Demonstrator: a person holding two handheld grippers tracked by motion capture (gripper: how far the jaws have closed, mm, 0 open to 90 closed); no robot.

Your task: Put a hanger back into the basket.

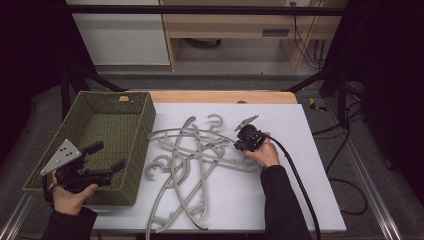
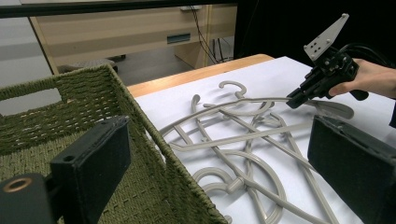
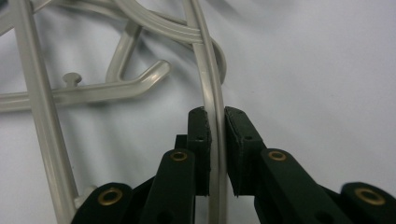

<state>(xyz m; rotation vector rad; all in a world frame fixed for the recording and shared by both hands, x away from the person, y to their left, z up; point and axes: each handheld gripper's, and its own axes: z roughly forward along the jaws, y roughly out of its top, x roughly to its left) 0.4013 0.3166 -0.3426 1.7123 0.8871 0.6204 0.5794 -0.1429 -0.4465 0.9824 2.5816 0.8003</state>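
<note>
Right tongs clench one hanger's arm in the tangled hangers, so lifting may drag neighbours; left tongs hang released.

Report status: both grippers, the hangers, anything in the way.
Right gripper shut on a hanger arm. Left gripper open, over the basket. Hanger sits in a tangled pile; others may drag along.

Your left gripper sits low at the left, held in your left hand, its jaws standing wide apart and level, pointing right. Your right hand reaches forward with its forearm stretched out; the right gripper points left and down, its jaws pressed together.
</note>
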